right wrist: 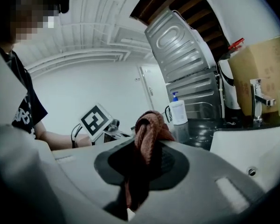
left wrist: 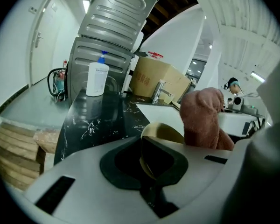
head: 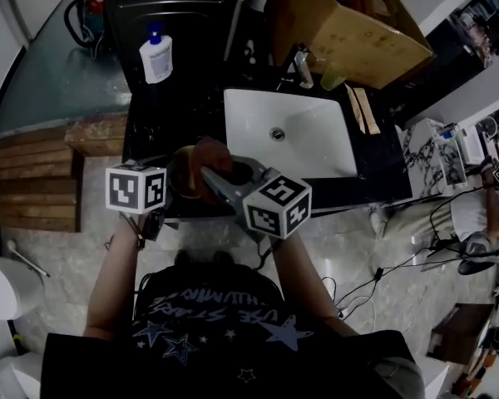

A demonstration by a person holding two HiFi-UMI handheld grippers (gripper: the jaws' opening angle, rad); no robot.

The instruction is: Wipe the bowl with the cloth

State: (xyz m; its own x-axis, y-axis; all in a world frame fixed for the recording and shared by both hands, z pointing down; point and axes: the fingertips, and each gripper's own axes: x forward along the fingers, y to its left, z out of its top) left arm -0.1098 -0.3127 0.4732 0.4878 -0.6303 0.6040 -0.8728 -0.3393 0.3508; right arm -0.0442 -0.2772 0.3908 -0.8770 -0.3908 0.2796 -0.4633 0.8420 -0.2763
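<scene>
left tool (left wrist: 148,164) clamps the bowl (left wrist: 165,133), right tool (right wrist: 136,171) clamps the cloth (right wrist: 148,125), over the worktop's (head: 145,135) front edge; sink (head: 324,144) just behind.

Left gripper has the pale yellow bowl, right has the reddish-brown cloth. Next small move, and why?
Probably lower the right gripper so its reddish-brown cloth presses into the pale yellow bowl. The left gripper is shut on the bowl's rim, and the cloth hangs bunched by the far rim.

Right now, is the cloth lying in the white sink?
No, the cloth is clamped in the right gripper, outside the sink.
</scene>
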